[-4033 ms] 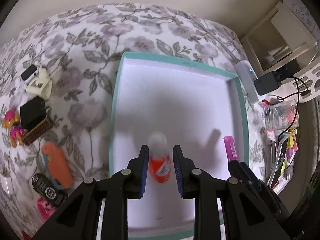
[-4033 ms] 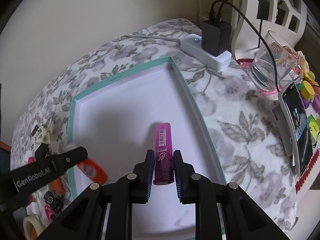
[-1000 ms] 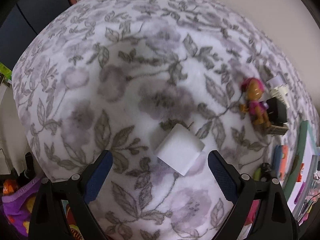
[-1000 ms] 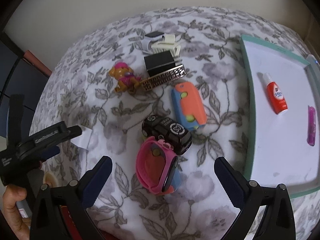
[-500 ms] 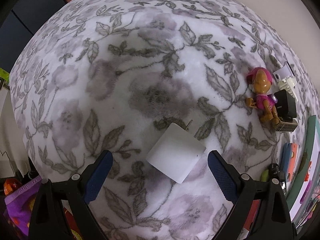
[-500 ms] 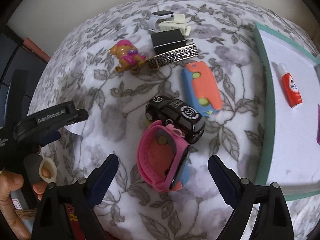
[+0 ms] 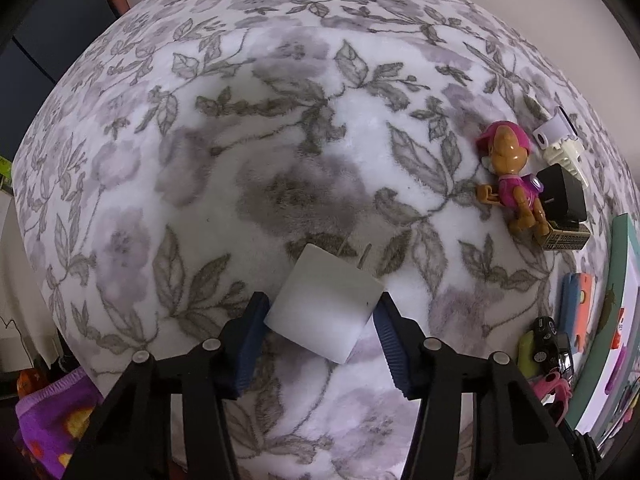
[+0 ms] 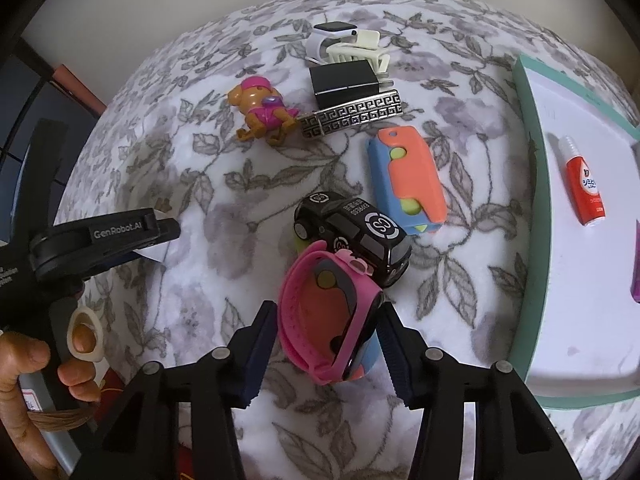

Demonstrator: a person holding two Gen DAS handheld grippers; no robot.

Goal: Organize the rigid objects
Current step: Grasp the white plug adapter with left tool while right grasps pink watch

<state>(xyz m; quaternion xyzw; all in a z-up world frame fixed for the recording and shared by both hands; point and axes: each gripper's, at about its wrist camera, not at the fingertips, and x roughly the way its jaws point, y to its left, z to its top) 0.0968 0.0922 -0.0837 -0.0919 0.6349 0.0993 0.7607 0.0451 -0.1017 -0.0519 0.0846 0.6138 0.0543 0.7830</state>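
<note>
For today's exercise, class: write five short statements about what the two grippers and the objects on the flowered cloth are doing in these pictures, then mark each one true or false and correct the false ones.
1. The left gripper has a white plug adapter between its fingers. True.
2. The right gripper closes around the black toy car. False: it closes around the pink watch, which lies against the car.
3. The red-labelled bottle lies inside the teal-rimmed tray. True.
4. The dog figure lies in the tray. False: it lies on the flowered cloth.
5. The orange and blue case lies on the cloth beside the car. True.
</note>
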